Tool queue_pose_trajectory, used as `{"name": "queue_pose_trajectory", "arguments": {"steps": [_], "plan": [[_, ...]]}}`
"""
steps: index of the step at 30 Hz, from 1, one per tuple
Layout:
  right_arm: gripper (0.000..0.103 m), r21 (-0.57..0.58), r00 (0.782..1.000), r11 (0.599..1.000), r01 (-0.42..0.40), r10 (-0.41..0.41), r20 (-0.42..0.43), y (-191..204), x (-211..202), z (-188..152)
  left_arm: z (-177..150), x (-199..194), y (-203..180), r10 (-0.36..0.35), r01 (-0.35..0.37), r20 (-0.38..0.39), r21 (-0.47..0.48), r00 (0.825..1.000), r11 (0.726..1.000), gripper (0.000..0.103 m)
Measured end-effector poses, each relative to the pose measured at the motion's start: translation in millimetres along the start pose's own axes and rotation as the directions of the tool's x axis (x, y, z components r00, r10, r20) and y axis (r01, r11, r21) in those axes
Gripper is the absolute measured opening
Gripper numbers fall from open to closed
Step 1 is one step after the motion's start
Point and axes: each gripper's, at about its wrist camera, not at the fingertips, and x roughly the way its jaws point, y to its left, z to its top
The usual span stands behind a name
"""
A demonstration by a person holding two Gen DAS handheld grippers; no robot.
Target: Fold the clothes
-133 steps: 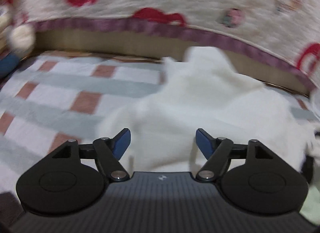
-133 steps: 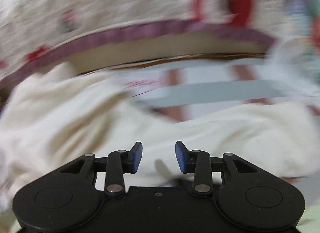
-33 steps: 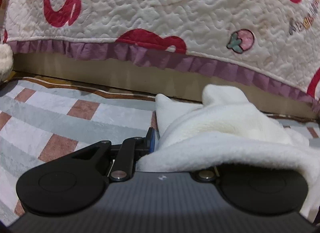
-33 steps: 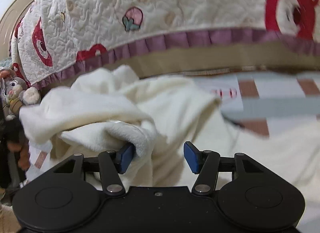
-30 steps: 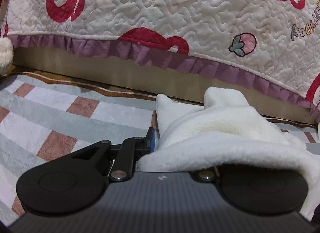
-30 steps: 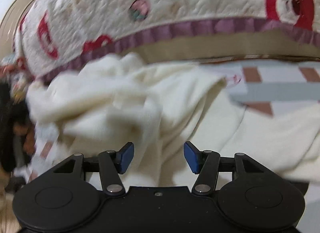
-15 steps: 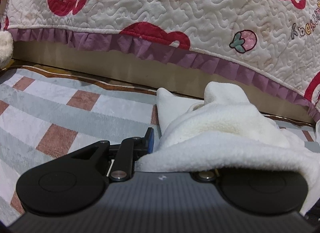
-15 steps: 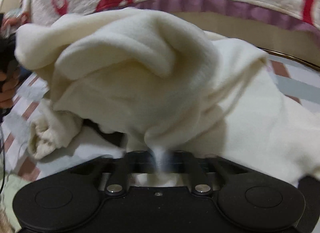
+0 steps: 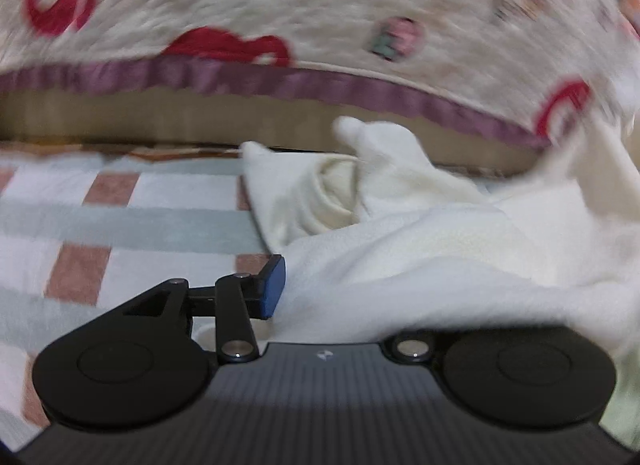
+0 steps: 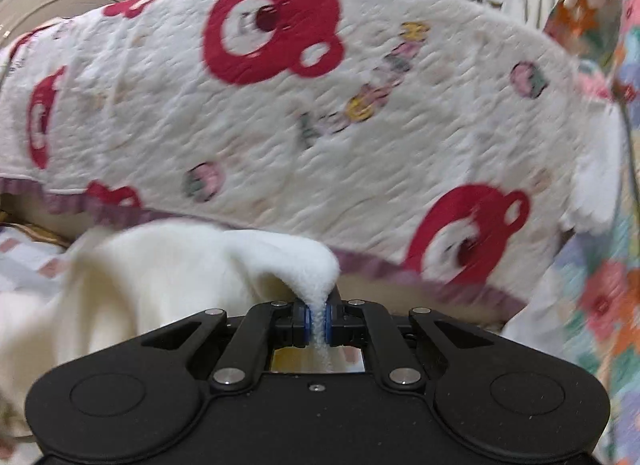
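Checked mattress [image 9: 132, 221], perhaps; pinched cream garment [image 10: 168, 269].

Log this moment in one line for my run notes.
right hand-held gripper: shut on cream garment | left hand-held gripper: jaws just opening, garment draped across it

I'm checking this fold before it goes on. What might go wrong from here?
1. The right claw pinches only a thin ridge of the garment; it may slip out under the hanging weight.
2. The left claw has just been opening with cloth draped over one side, so that edge may drop and bunch.
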Motion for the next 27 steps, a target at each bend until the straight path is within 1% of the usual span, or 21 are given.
{"name": "queue_pose_trajectory", "arguments": {"steps": [2, 3, 5, 6, 7, 9, 11, 12, 13, 14, 15, 16, 18, 19, 20, 22, 23, 24, 25, 26, 27], "plan": [[0.007, -0.003, 1.000, 1.000, 0.019, -0.020, -0.003, -11.8, 4.3, 6.7, -7.4, 2.0, -16.8, 0.015, -0.012, -0.022, 0.108, 1.000, 0.994, 0.048], [0.007, -0.007, 1.000, 1.000, 0.029, -0.029, -0.004, -17.1, 6.9, 6.5, -11.6, 4.4, -23.9, 0.035, -0.030, -0.029, 0.153, 0.999, 0.988, 0.048], [0.008, 0.000, 0.999, 0.999, 0.034, -0.034, -0.012, -26.4, 11.9, 3.4, -19.9, 9.4, -37.7, 0.077, -0.066, -0.039, 0.239, 0.996, 0.969, 0.048], [0.008, 0.012, 0.999, 0.999, 0.030, -0.030, -0.016, -29.7, 13.5, -0.7, -22.5, 11.0, -42.3, 0.101, -0.090, -0.026, 0.266, 0.995, 0.960, 0.046], [0.008, 0.023, 0.999, 0.999, 0.027, -0.026, -0.020, -33.0, 15.1, -4.9, -24.9, 12.6, -46.7, 0.124, -0.115, -0.011, 0.291, 0.992, 0.950, 0.031], [0.008, 0.064, 1.000, 0.998, 0.001, 0.001, -0.022, -41.2, 17.4, -17.7, -21.7, 11.6, -47.3, 0.173, -0.171, 0.018, 0.289, 0.985, 0.942, 0.014], [0.009, 0.112, 0.999, 0.993, -0.034, 0.036, -0.019, -50.2, 19.3, -32.7, -10.2, 2.2, -36.7, 0.191, -0.197, 0.053, 0.206, 0.980, 0.958, 0.009], [0.010, 0.137, 0.998, 0.989, -0.055, 0.058, -0.017, -54.7, 21.0, -39.9, -3.2, -4.8, -28.8, 0.187, -0.198, 0.087, 0.149, 0.979, 0.969, 0.007], [0.012, 0.165, 0.996, 0.983, -0.081, 0.086, -0.018, -59.6, 25.0, -46.5, 4.8, -12.9, -21.1, 0.194, -0.206, 0.124, 0.088, 0.973, 0.975, 0.006], [0.014, 0.190, 0.993, 0.977, -0.100, 0.109, -0.040, -64.4, 32.7, -51.8, 13.8, -20.5, -13.8, 0.208, -0.217, 0.159, 0.040, 0.965, 0.975, 0.006], [0.015, 0.205, 0.988, 0.973, -0.103, 0.124, -0.092, -67.1, 44.5, -55.3, 22.9, -28.0, -6.6, 0.223, -0.225, 0.193, -0.007, 0.956, 0.974, 0.006], [0.022, 0.220, 0.980, 0.970, -0.106, 0.140, -0.143, -69.9, 56.2, -58.7, 28.7, -30.9, -1.1, 0.229, -0.227, 0.210, -0.036, 0.951, 0.973, 0.006], [0.035, 0.197, 0.959, 0.974, -0.108, 0.155, -0.237, -69.9, 81.1, -66.3, 35.8, -29.1, 9.5, 0.220, -0.210, 0.216, -0.069, 0.951, 0.975, 0.006], [0.038, 0.170, 0.948, 0.979, -0.117, 0.161, -0.273, -68.0, 92.5, -71.2, 36.4, -24.0, 13.2, 0.216, -0.205, 0.208, -0.073, 0.954, 0.976, 0.006], [0.041, 0.141, 0.941, 0.981, -0.135, 0.171, -0.291, -65.2, 100.8, -78.0, 32.8, -19.0, 14.2, 0.211, -0.200, 0.201, -0.071, 0.957, 0.977, 0.006], [0.049, 0.111, 0.930, 0.982, -0.151, 0.179, -0.321, -61.2, 115.6, -92.2, 24.9, -8.9, 15.6, 0.202, -0.192, 0.186, -0.068, 0.962, 0.979, 0.006], [0.053, 0.128, 0.926, 0.981, -0.146, 0.181, -0.331, -61.8, 120.3, -99.4, 20.0, -6.5, 17.4, 0.188, -0.176, 0.182, -0.079, 0.965, 0.981, 0.006], [0.063, 0.164, 0.922, 0.977, -0.137, 0.186, -0.340, -64.8, 123.1, -107.3, 16.8, -4.4, 21.8, 0.156, -0.140, 0.177, -0.101, 0.972, 0.985, 0.007], [0.068, 0.212, 0.917, 0.969, -0.125, 0.194, -0.347, -69.8, 123.6, -115.6, 12.9, -2.1, 27.1, 0.119, -0.096, 0.169, -0.137, 0.978, 0.986, 0.009], [0.068, 0.269, 0.914, 0.955, -0.121, 0.214, -0.346, -75.4, 123.0, -124.0, 10.7, -1.2, 33.6, 0.099, -0.069, 0.164, -0.180, 0.981, 0.981, 0.009], [0.068, 0.332, 0.911, 0.934, -0.129, 0.244, -0.333, -81.4, 121.9, -132.1, 9.2, -2.0, 35.9, 0.099, -0.067, 0.163, -0.193, 0.982, 0.979, 0.009]]}}
